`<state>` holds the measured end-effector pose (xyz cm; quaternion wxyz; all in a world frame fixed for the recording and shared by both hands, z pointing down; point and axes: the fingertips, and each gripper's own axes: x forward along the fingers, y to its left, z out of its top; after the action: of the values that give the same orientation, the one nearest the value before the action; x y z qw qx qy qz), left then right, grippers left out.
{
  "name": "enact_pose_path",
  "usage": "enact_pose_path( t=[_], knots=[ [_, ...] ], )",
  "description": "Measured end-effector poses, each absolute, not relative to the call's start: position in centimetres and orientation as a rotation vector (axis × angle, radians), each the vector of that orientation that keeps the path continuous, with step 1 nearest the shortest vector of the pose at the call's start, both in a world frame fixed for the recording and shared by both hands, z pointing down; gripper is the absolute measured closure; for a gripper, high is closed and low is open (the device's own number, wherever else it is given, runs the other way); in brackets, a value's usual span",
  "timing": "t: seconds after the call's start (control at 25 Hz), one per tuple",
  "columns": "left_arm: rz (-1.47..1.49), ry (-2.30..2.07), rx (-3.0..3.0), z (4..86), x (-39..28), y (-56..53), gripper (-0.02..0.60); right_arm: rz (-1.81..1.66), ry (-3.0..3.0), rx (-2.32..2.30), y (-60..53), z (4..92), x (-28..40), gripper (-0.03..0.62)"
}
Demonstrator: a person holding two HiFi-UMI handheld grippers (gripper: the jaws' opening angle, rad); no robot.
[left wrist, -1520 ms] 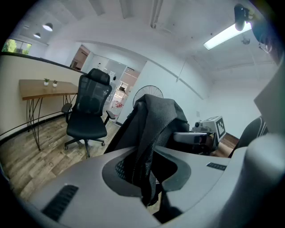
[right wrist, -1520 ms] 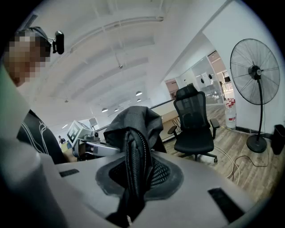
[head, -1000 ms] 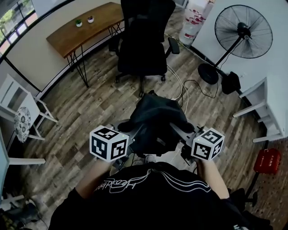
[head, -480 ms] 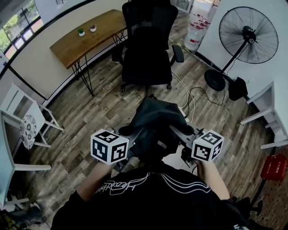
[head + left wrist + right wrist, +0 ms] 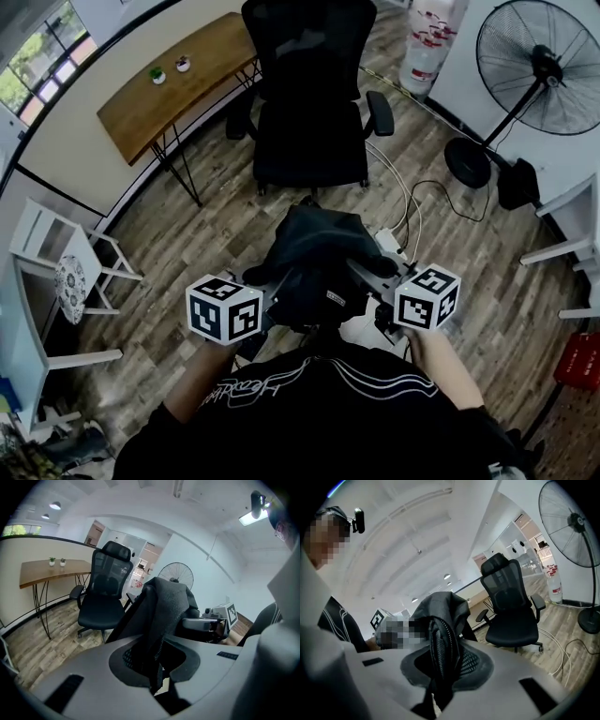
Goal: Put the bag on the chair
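The left gripper (image 5: 157, 667) and right gripper (image 5: 440, 667) each pinch the limp black fabric bag (image 5: 319, 246), held aloft short of the black mesh office chair (image 5: 309, 84); best carried level, then lowered squarely onto the seat (image 5: 311, 155).

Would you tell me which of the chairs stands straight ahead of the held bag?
The black office chair with armrests, beyond the bag; the white chair with the patterned cushion is off to the left.

Black short-sleeved shirt (image 5: 323, 412), white line print — grey left tool (image 5: 157, 667) and right tool (image 5: 440, 667), each bearing a black-and-white marker cube (image 5: 225, 309).
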<state>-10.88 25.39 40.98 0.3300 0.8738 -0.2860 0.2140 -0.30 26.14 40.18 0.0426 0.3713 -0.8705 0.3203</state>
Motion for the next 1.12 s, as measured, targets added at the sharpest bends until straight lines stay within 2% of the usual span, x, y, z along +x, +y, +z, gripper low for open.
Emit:
enact_pose_path(
  t=[0.6, 1.12],
  knots=[
    [0.6, -0.746, 2.32, 40.5, -2.2, 13.7, 0.523, 0.929, -2.697, 1.155, 14.5, 39.4, 8.3, 0.545],
    [0.564, -0.622, 2.364, 40.7, 0.9, 2.3, 0.522, 0.934, -2.636, 1.267, 3.8, 38.9, 11.5, 0.543]
  ],
)
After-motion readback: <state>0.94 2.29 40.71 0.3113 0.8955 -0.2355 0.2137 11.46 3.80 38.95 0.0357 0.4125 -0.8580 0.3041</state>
